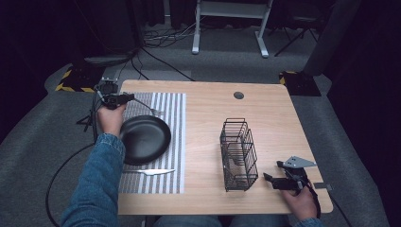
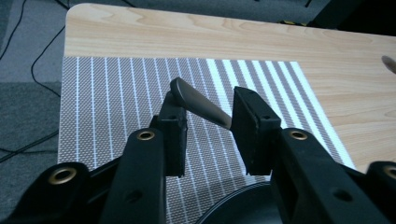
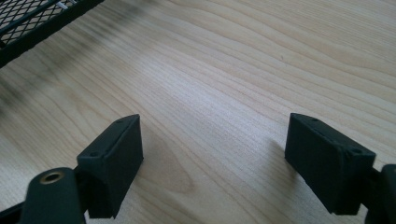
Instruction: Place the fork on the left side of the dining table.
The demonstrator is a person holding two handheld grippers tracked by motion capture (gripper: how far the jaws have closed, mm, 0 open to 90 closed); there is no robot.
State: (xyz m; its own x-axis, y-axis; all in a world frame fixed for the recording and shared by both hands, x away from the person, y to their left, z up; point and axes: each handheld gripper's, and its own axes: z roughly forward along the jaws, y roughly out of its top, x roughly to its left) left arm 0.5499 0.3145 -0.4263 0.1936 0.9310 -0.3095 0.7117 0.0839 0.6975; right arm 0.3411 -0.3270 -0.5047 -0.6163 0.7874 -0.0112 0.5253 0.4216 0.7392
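Note:
A fork (image 1: pixel 152 110) lies on the striped placemat (image 1: pixel 172 142) just beyond the black plate (image 1: pixel 144 138), tines pointing right. Its dark handle (image 2: pixel 201 105) runs slantwise through the gap of my left gripper (image 2: pixel 210 103), whose jaws stand apart and do not press it. In the high view the left gripper (image 1: pixel 132 98) sits at the mat's far left corner. A knife (image 1: pixel 151 171) rests on the mat in front of the plate. My right gripper (image 1: pixel 273 171) stands open over bare wood, with nothing between its jaws (image 3: pixel 210 140).
A black wire rack (image 1: pixel 239 153) stands on the table just left of the right gripper; its mesh edge (image 3: pixel 42 21) is close by. The plate's rim (image 2: pixel 233 210) lies right under the left gripper. A cable hole (image 1: pixel 239 95) marks the far side.

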